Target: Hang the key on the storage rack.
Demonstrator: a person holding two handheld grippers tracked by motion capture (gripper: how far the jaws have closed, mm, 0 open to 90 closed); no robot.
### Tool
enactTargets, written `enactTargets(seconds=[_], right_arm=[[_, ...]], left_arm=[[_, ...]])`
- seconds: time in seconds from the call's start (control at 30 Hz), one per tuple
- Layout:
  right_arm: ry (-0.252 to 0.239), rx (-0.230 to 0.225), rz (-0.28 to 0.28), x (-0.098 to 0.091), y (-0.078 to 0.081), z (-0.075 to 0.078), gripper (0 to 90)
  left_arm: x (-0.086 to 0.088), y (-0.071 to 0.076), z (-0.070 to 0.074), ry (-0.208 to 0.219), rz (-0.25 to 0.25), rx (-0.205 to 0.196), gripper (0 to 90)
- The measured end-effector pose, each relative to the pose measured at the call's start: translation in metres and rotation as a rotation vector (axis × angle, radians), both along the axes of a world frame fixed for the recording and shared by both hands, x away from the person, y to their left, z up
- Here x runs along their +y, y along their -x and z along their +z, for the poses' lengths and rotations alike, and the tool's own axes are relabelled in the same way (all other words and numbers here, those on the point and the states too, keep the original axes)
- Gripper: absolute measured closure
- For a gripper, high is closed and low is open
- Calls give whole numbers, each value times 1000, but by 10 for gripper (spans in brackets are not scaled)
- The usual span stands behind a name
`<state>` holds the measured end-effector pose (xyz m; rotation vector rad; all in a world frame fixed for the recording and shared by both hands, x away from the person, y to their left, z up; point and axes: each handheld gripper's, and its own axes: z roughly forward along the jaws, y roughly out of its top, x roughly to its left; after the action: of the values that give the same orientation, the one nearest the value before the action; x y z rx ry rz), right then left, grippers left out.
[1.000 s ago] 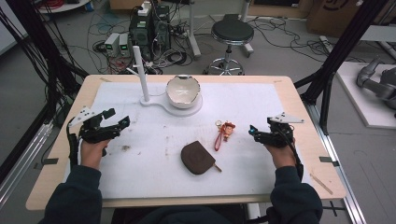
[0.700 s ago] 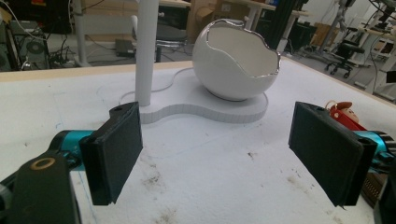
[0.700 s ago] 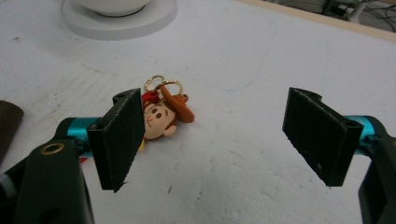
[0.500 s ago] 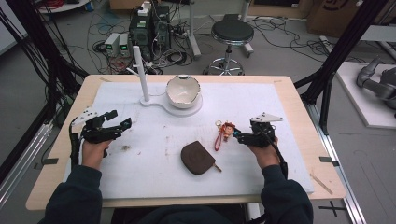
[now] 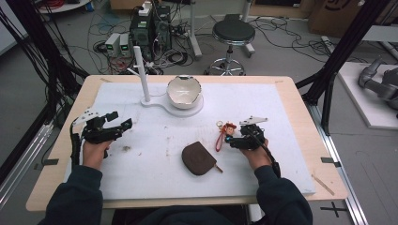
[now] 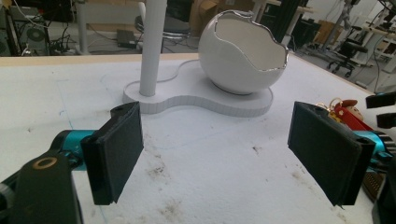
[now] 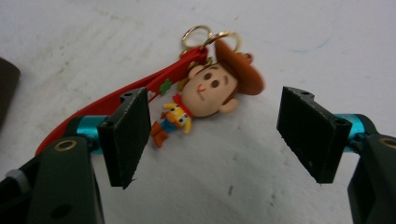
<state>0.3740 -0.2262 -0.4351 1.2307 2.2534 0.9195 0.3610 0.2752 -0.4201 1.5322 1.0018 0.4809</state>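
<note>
High view: right gripper [image 5: 231,140] low on the white worktop [image 5: 281,108], jaws apart, tips just beside the cowboy keychain [image 5: 224,132], which lies near the worktop's centre, at about 4 o'clock from the eggshell bowl [image 5: 184,92] and 1 o'clock from the brown pouch [image 5: 198,158]. Left gripper [image 5: 121,127] held above the worktop at 9 o'clock, well apart from everything, jaws spread and empty. White post [image 5: 141,72] upright on the same stand as the bowl, at 12 o'clock.

Left gripper view: both pads wide apart with nothing between them; bowl [image 6: 243,53] and post [image 6: 153,46] ahead at 12 o'clock, keychain figure [image 6: 344,110] at 3 o'clock.

Right gripper view: jaws open and bracketing the keychain [image 7: 205,95], the figure's head between the pads but farther ahead, red strap [image 7: 116,105] running behind the left pad toward 8 o'clock, gold rings at 12 o'clock. No contact visible.

Judged progress: early, approach nearly finished; closing on the keychain, lifting and placing all left to do. Pouch untouched.
</note>
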Motion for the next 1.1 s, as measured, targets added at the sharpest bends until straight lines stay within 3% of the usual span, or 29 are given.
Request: enactTargets(seconds=[0.07, 0.17, 0.27, 0.4, 0.5, 0.63, 0.77, 0.9, 0.93, 0.97, 1.03, 1.1], right_arm=[[26, 17, 4, 5, -1, -3, 272], [21, 27, -5, 6, -3, -5, 272], [29, 8, -10, 7, -6, -6, 306], [7, 27, -37, 8, -12, -8, 324], [6, 17, -40, 10, -15, -6, 333], [-52, 12, -63, 8, -18, -5, 343], [-47, 52, -72, 11, -24, -11, 356], [20, 50, -34, 14, -24, -6, 422], [34, 55, -11, 12, -25, -5, 555], [23, 65, 16, 10, -25, -3, 624], [50, 61, 28, 8, -24, -2, 627], [35, 68, 28, 6, -24, -2, 624]], left_arm=[[0, 0, 0, 0, -5, -4, 184], [0, 1, -1, 3, -1, 0, 185], [1, 0, -1, 5, 1, 4, 185], [0, 0, -2, 0, 0, 7, 185], [-1, 0, -2, -5, -2, 9, 185], [-1, 0, -2, -2, -1, 12, 185], [-1, 0, -2, -4, -3, 14, 185], [0, 0, -2, -2, 0, 12, 186], [1, 0, -2, 0, 3, 13, 185], [1, 0, -2, 3, 3, 12, 186], [2, 0, -2, 9, 8, 12, 185], [2, 0, -2, 7, 10, 13, 186]])
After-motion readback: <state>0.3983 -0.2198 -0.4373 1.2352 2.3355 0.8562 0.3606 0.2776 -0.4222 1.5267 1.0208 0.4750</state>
